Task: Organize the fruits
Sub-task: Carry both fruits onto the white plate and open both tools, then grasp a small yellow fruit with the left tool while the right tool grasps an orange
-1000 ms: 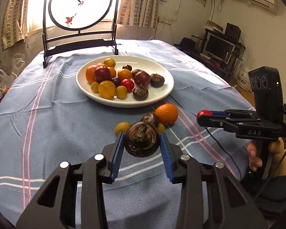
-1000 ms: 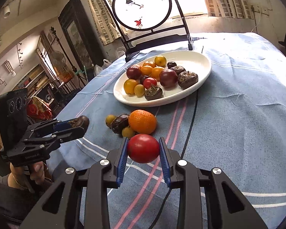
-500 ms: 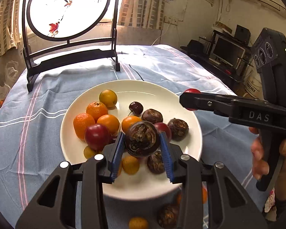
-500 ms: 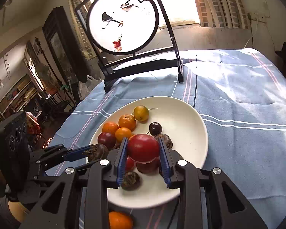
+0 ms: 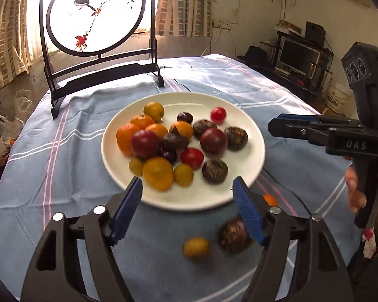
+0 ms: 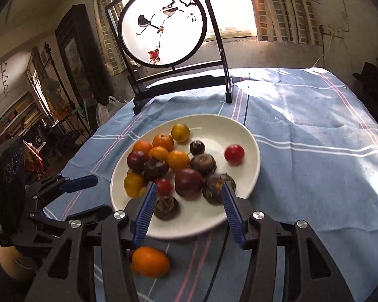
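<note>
Both grippers have just been opening over the white round plate (image 5: pixel 254 158), dropping their fruits into it.
Left gripper (image 5: pixel 187 205) gapes wide and empty at lower centre; right gripper (image 6: pixel 186 207) stands narrower, empty; small red tomato (image 6: pixel 234 154) lies mid-right.

A white plate (image 5: pixel 252 136) is seen on a pale blue cloth (image 5: pixel 70 156) crossed by white and pink stripes. Orange, yellow, red and dark maroon fruits (image 5: pixel 158 173) are shown; the blurred brownish ones (image 5: pixel 215 171) are perhaps purple. Blue ribbed pads (image 5: pixel 127 207) are carried on black tools.
</note>
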The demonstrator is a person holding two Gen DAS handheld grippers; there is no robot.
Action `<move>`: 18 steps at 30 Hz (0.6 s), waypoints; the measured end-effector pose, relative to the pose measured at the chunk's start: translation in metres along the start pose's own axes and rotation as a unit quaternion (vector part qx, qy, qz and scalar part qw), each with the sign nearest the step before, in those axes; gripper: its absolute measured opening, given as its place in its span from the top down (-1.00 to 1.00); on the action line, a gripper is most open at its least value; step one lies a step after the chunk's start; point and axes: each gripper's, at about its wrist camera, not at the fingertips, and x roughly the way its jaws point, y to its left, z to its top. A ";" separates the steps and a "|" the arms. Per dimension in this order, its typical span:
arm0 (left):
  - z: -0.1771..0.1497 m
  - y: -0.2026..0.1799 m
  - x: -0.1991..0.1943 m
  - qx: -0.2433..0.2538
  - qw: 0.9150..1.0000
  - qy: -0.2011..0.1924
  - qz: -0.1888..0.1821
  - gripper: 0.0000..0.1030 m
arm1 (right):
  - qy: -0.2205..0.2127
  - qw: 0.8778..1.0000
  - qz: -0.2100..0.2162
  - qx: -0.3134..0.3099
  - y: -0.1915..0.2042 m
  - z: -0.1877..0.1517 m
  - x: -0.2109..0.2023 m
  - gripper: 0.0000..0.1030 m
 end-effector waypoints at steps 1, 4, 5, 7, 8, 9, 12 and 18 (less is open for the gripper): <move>-0.011 -0.003 -0.004 0.005 1.000 0.006 -0.001 -0.51 | 0.006 1.000 0.008 0.003 0.001 -0.013 -0.007 -0.04; -0.038 -0.007 -0.007 0.017 0.999 0.034 -0.003 -0.51 | 0.008 1.000 0.013 -0.002 0.006 -0.050 -0.025 -0.04; -0.045 -0.008 -0.007 0.022 0.999 0.039 0.002 -0.51 | 0.004 1.000 0.008 -0.002 0.006 -0.061 -0.029 -0.04; -0.054 -0.008 -0.002 0.027 0.998 0.052 0.012 -0.51 | -0.002 1.000 0.007 0.005 0.005 -0.079 -0.032 -0.04; -0.056 -0.006 0.002 0.022 0.998 0.058 0.012 -0.51 | -0.003 1.000 0.014 0.010 0.004 -0.085 -0.032 -0.04; -0.055 -0.004 0.003 0.016 0.998 0.061 0.005 -0.51 | -0.002 1.000 0.013 0.013 0.003 -0.089 -0.031 -0.04; -0.048 0.001 0.008 -0.005 0.998 0.063 -0.005 -0.47 | -0.020 1.000 0.012 0.009 0.003 -0.086 -0.034 -0.07; -0.043 -0.001 0.028 -0.010 0.995 0.101 0.004 0.36 | 0.004 1.000 -0.002 0.002 0.006 -0.087 -0.025 -0.07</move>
